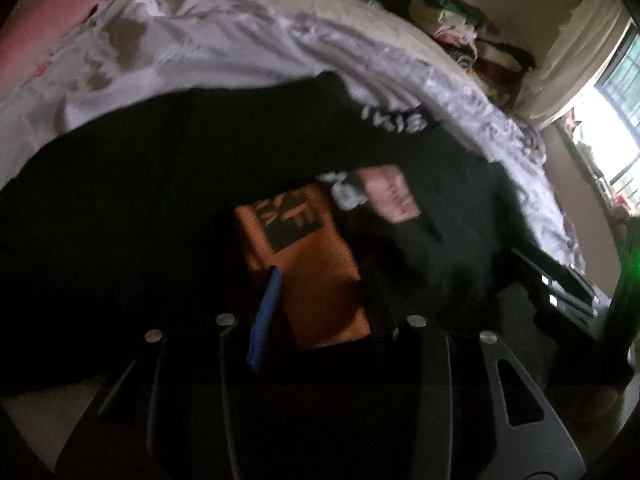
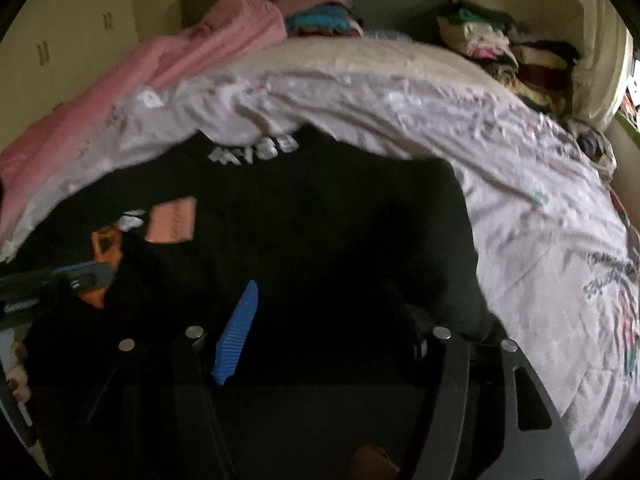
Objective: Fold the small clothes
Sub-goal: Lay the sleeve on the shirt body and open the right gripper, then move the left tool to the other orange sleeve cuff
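A black garment (image 1: 160, 200) lies spread on the bed, with an orange patch (image 1: 304, 248), a pink patch (image 1: 390, 194) and white lettering (image 1: 394, 120). My left gripper (image 1: 322, 276) points down at it, jaws apart. The orange patch shows between its blue pad (image 1: 264, 316) and the dark finger, and neither presses on it. In the right wrist view my right gripper (image 2: 320, 286) stands open over the plain black cloth (image 2: 320, 200), with nothing gripped. The left gripper (image 2: 80, 276) shows at the left edge there, over the orange patch (image 2: 106, 246).
A white printed bedsheet (image 2: 520, 200) covers the bed around the garment. A pink blanket (image 2: 160, 64) lies at the far left. Stacks of folded clothes (image 2: 500, 52) sit at the far right by the wall. A bright window (image 1: 616, 100) is at the right.
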The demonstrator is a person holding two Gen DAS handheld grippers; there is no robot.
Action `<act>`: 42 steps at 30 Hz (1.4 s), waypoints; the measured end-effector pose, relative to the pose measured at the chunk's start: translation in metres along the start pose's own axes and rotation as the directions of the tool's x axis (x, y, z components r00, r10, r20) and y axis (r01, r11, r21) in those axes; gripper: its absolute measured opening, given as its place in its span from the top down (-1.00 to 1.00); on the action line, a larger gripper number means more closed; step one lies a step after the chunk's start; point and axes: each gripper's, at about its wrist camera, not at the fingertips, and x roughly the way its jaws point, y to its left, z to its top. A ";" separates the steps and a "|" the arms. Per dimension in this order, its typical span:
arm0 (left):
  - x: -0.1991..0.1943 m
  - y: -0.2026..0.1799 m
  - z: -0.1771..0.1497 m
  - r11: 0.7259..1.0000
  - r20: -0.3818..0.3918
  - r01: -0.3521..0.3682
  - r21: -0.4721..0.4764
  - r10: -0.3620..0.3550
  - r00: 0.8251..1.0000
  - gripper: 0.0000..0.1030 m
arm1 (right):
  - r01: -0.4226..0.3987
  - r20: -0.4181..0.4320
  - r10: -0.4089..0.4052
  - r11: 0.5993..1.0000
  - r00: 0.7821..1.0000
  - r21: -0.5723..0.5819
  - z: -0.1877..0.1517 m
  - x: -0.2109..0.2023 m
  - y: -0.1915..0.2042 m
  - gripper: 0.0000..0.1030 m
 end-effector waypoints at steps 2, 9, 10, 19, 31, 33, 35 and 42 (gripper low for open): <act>-0.003 0.005 -0.003 1.000 0.001 0.010 -0.005 -0.010 1.000 0.36 | 0.013 -0.034 -0.012 1.000 0.999 0.026 -0.003 0.009 -0.005 -0.20; -0.028 0.007 -0.020 1.000 0.044 -0.023 0.008 0.023 0.999 0.27 | 0.000 0.023 -0.001 0.999 1.000 0.039 -0.009 -0.011 -0.004 -0.38; -0.034 0.004 -0.023 0.999 0.059 -0.038 0.023 0.036 0.998 0.27 | -0.001 0.041 -0.001 0.999 0.999 0.039 -0.011 -0.018 -0.003 -0.45; -0.068 0.002 -0.039 0.989 0.151 -0.134 0.055 0.125 0.981 -0.23 | -0.016 0.124 0.013 1.000 0.992 0.023 -0.020 -0.056 0.012 -0.86; -0.105 0.018 -0.052 0.983 0.230 -0.182 -0.009 0.179 0.957 -0.75 | -0.031 0.184 0.039 0.998 0.982 -0.045 -0.023 -0.083 0.045 -0.91; -0.108 0.020 -0.053 0.981 0.235 -0.192 -0.014 0.190 0.953 -0.75 | -0.033 0.187 0.043 0.998 0.981 -0.057 -0.023 -0.085 0.051 -0.91; -0.111 0.024 -0.055 0.980 0.238 -0.195 -0.023 0.195 0.952 -0.75 | -0.038 0.195 0.051 0.997 0.980 -0.072 -0.024 -0.089 0.059 -0.91; -0.122 0.040 -0.062 0.974 0.251 -0.217 -0.063 0.226 0.941 -0.75 | -0.060 0.208 0.088 0.989 0.974 -0.136 -0.022 -0.096 0.088 -0.91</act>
